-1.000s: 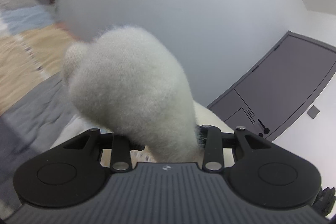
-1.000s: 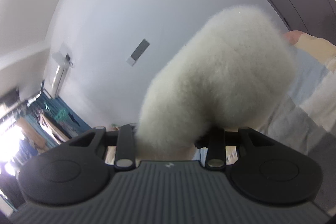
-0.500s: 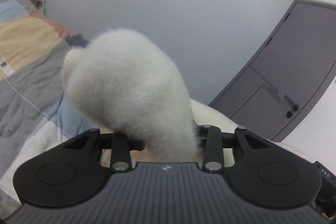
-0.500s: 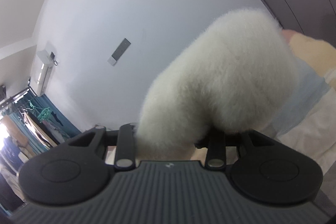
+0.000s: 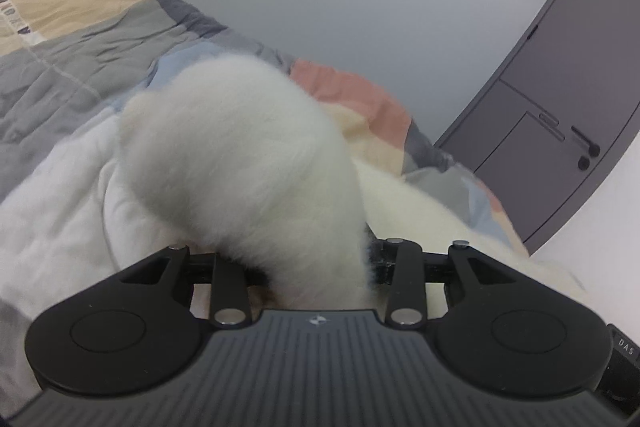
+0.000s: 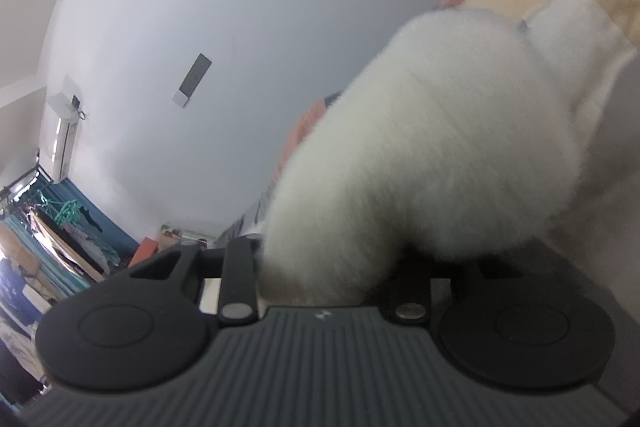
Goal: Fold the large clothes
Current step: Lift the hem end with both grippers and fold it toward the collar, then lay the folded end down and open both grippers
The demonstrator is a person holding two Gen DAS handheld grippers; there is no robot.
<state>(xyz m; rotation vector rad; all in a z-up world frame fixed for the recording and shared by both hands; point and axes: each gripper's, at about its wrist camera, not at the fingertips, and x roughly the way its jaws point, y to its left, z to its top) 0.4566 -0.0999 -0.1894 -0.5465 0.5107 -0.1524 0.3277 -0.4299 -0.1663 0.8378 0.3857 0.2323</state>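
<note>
left wrist: close behind fluffy white fleece garment (image 5: 248, 163), facing patchwork quilt (image 5: 80, 39), grey door (image 5: 560, 107) | right wrist: close behind same fleece (image 6: 432, 147), facing pale wall (image 6: 240, 27)

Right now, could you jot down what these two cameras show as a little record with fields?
setting: bedroom, pale wall, grey door
surface: bed with patchwork quilt of grey, beige, blue and pink panels
garment: fluffy white fleece garment, bunched
left gripper: fleece between its fingers, jaws opening
right gripper: fleece bunched between its fingers
fingertips: hidden by fleece in both views
fold: not yet laid flat
</note>
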